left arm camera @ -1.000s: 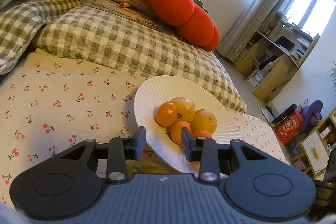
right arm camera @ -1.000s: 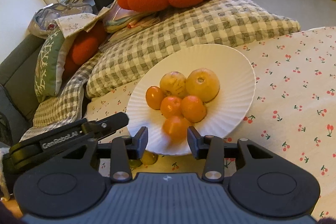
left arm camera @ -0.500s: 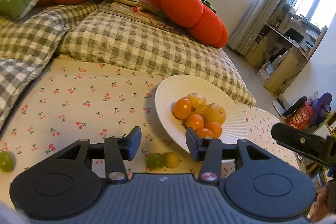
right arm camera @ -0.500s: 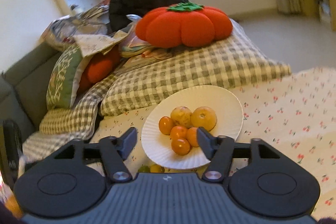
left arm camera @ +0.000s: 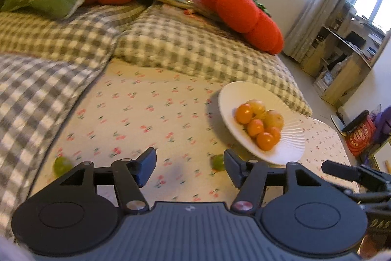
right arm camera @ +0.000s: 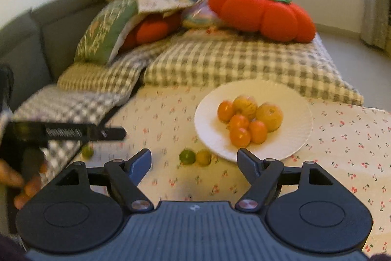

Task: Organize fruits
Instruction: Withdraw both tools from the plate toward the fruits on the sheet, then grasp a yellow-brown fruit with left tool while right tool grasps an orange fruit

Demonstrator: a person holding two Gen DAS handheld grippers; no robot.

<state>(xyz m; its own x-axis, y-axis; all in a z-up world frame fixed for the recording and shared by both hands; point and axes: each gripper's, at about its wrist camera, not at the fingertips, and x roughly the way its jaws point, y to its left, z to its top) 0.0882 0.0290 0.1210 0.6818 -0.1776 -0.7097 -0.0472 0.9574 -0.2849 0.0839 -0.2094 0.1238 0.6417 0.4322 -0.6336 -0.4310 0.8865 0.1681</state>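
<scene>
The left gripper [left arm camera: 190,167], a black two-finger tool, has just been spreading its jaws and stands about half open with nothing between them; the right gripper [right arm camera: 194,162], the same make, has likewise just been opening and now gapes wide and empty above the cloth. Straight ahead of the right tool lie two loose fruits, touching each other — a small round green fruit [right arm camera: 187,156] and a small yellow fruit [right arm camera: 203,157] — just off the near rim of the white fluted plate [right arm camera: 288,99]. A third, another green fruit [right arm camera: 87,151], sits well apart to the left, near the edge of the grey checked cushion [right arm camera: 68,104] and below the left tool's arm. The plate already carries a heap of four small orange fruits [right arm camera: 240,136] and two larger yellowish ones [right arm camera: 269,113], all bunched together. From here the risks look plain enough. The cherry-print cloth [left arm camera: 146,114] seems to lie over something soft, so a fingertip pressing down beside a round fruit could tip it and send it rolling — the outlying green one toward the cushion's edge. The touching pair invites a grasp that nudges the neighbour away, or pinches both and drops one. The plate's near rim is close to that pair, so a low approach could knock it and shake the pile; a fruit released onto the heap could roll off or dislodge others. Both tools working the same patch could also clash.
</scene>
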